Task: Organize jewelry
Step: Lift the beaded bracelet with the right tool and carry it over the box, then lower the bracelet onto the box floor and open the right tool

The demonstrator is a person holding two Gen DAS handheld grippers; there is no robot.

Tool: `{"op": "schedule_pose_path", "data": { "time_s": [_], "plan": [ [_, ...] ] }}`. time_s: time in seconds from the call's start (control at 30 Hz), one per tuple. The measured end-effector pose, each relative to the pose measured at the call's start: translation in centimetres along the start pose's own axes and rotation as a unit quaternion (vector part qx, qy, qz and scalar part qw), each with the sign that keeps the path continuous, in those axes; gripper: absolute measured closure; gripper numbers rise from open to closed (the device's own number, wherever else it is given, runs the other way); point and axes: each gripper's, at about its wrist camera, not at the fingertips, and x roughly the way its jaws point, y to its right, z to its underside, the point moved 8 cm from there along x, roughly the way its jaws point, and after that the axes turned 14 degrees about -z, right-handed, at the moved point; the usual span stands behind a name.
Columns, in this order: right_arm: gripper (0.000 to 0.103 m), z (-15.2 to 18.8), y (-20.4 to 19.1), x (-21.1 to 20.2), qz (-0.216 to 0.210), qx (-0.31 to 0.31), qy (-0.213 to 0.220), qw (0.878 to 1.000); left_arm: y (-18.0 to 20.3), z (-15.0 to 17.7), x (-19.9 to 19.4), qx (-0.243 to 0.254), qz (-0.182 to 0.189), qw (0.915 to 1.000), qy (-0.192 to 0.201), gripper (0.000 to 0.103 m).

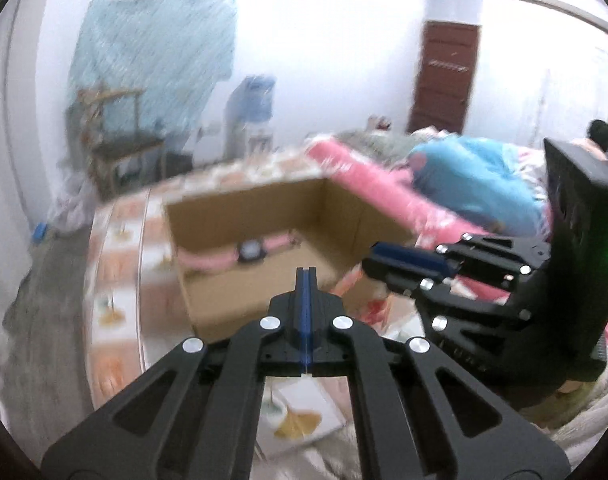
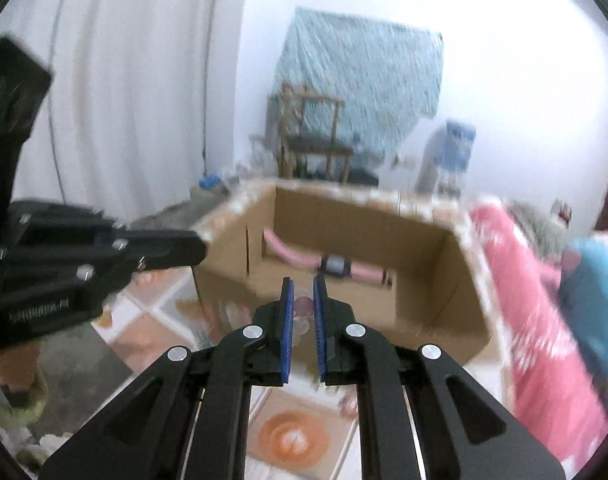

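Note:
An open cardboard box (image 1: 208, 296) stands on a patterned table; it also shows in the right wrist view (image 2: 460, 280). A pink-strapped watch (image 1: 250, 251) lies inside it, also seen from the right (image 2: 336, 266). My left gripper (image 1: 306, 276) is shut and empty, just in front of the box's near wall. My right gripper (image 2: 303, 282) is slightly open and empty, at the box's near edge. Each gripper shows in the other's view: the right one (image 1: 378, 254) at the box's right side, the left one (image 2: 196, 246) at its left corner.
The table has an orange and white patterned cloth (image 2: 292, 436). A pink patterned blanket (image 2: 544, 352) and a blue bundle (image 1: 476, 184) lie to the right. A wooden chair (image 2: 312, 136), a water dispenser (image 1: 250, 108) and a brown door (image 1: 444, 76) stand behind.

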Motion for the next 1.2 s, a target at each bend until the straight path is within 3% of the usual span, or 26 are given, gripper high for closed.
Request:
{"op": "schedule_pose_path", "data": {
  "time_s": [0.1, 0.23, 0.37, 0.57, 0.73, 0.8, 0.87, 0.93, 1.03, 1.13, 1.2],
  "plan": [
    [0.093, -2.4, 1.7, 0.6, 0.014, -0.022, 0.015, 1.0, -0.4, -2.5, 0.9, 0.01, 0.004, 0.9999, 0.01, 0.103],
    [0.093, -3.9, 4.7, 2.2, -0.011, 0.011, 0.0, 1.0, -1.8, -3.5, 3.2, 0.007, -0.023, 0.9997, -0.002, 0.103],
    [0.093, -5.2, 6.5, 2.9, -0.026, 0.013, -0.01, 1.0, -2.5, -2.4, 2.8, -0.004, -0.033, 0.9994, -0.008, 0.103],
    [0.093, -7.9, 5.9, 5.1, -0.06, -0.004, -0.03, 0.998, -4.2, -0.3, 2.2, -0.036, -0.043, 0.9982, -0.021, 0.103],
    [0.093, -7.8, 5.2, 9.3, -0.092, 0.002, -0.085, 0.992, -5.9, 1.4, 1.6, -0.076, -0.048, 0.9958, -0.021, 0.103],
    [0.093, -7.0, 4.9, 11.7, -0.105, 0.013, -0.122, 0.987, -6.5, 2.5, 1.7, -0.087, -0.048, 0.9947, -0.027, 0.103],
    [0.093, -5.9, 4.8, 14.1, -0.113, 0.025, -0.163, 0.98, -7.1, 3.5, 1.9, -0.099, -0.05, 0.9933, -0.033, 0.09],
    [0.093, -4.5, 4.9, 16.6, -0.133, 0.05, -0.207, 0.968, -7.5, 4.4, 2.0, -0.107, -0.05, 0.9923, -0.039, 0.077],
    [0.093, -1.6, 4.7, 20.2, -0.166, 0.109, -0.284, 0.938, -8.2, 6.0, 2.4, -0.11, -0.065, 0.9907, -0.048, 0.061],
    [0.093, 0.9, 5.2, 21.9, -0.164, 0.134, -0.339, 0.916, -8.6, 7.3, 2.6, -0.107, -0.082, 0.9896, -0.05, 0.051],
    [0.092, 1.9, 6.4, 22.0, -0.143, 0.15, -0.356, 0.911, -8.8, 7.9, 2.7, -0.107, -0.09, 0.9889, -0.052, 0.044]
  ]
}}
